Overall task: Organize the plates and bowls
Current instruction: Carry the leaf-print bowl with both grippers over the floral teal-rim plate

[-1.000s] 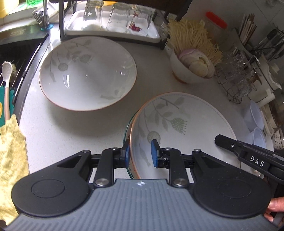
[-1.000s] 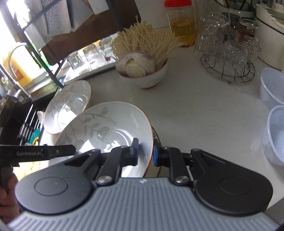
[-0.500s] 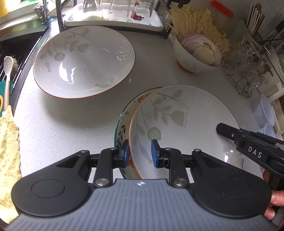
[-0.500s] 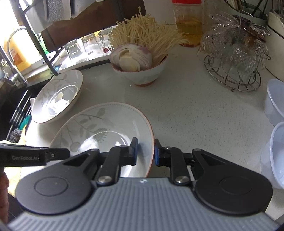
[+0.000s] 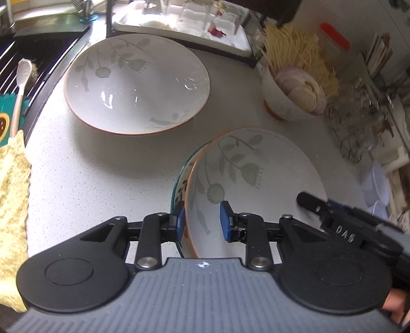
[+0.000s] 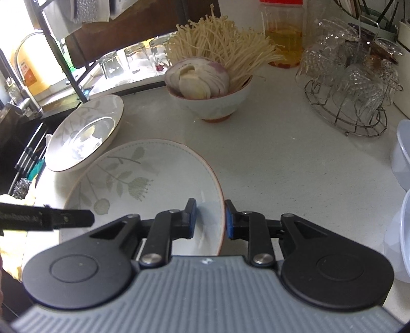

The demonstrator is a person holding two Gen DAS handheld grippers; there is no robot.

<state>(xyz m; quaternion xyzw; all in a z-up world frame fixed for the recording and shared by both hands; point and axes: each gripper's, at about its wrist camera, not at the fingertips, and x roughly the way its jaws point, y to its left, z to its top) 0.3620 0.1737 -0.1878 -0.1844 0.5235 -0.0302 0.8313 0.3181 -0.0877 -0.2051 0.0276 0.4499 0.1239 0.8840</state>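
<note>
Two pale leaf-patterned bowls with orange rims showed: one (image 5: 137, 87) sat apart by the sink; the other (image 5: 256, 179) was nested in a teal-rimmed bowl (image 5: 179, 189). The left gripper (image 5: 202, 220) and right gripper (image 6: 210, 219) straddled its opposite rims, jaws slightly parted.

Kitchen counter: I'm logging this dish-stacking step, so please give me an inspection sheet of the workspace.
Surface: pale speckled counter, with the sink at its left edge.
Job's things: near floral bowl lies over a teal-rimmed dish; second floral bowl sits apart, nearer the sink.
Clutter: bowl of onion and enoki, wire rack of glasses, jar of yellow liquid, plastic tubs, yellow cloth.
Grippers: left gripper and right gripper each straddle the near floral bowl's rim on opposite sides, jaws open, with a gap showing inside the rim.
Cables: nothing seen.
Surroundings: tray of upturned glasses behind the bowls.
</note>
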